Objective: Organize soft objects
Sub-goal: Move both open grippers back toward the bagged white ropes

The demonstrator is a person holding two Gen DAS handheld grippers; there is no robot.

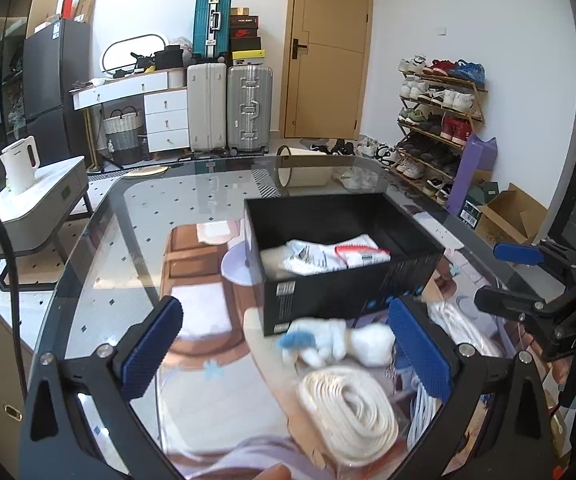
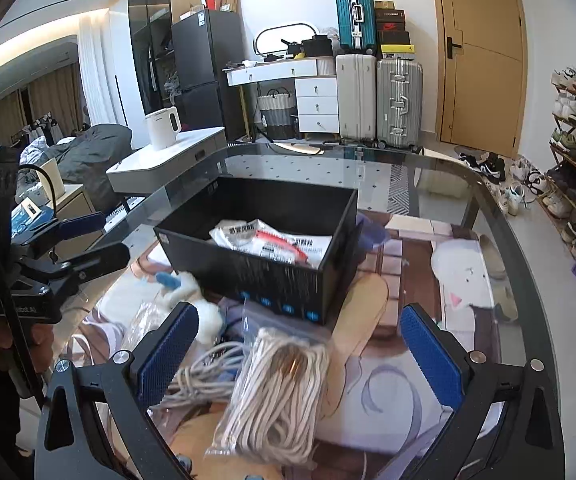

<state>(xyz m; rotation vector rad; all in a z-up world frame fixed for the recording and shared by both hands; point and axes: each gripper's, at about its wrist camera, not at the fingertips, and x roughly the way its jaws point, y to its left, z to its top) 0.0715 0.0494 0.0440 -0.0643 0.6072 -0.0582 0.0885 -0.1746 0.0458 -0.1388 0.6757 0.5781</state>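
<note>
Through my left wrist camera, my left gripper (image 1: 285, 346) hangs released, fingers spread wide over the glass table (image 1: 135, 240). Between them lies a white plush toy (image 1: 340, 342) with a blue tip, just near of the black box (image 1: 352, 276); a bagged coil of white rope (image 1: 348, 412) lies nearer still. White packets (image 1: 328, 256) rest inside the box.

Through my right wrist camera, my right gripper (image 2: 300, 354) is likewise released, straddling the bagged rope (image 2: 279, 392). The plush toy (image 2: 191, 292) lies left of it, touching the box (image 2: 259, 276). A loose grey cable (image 2: 203, 376) sits beside the bag.

We see the white plush toy (image 1: 340, 342) motion-blurred; the black box (image 2: 263, 280) hides its packets' (image 2: 271, 240) lower parts.
</note>
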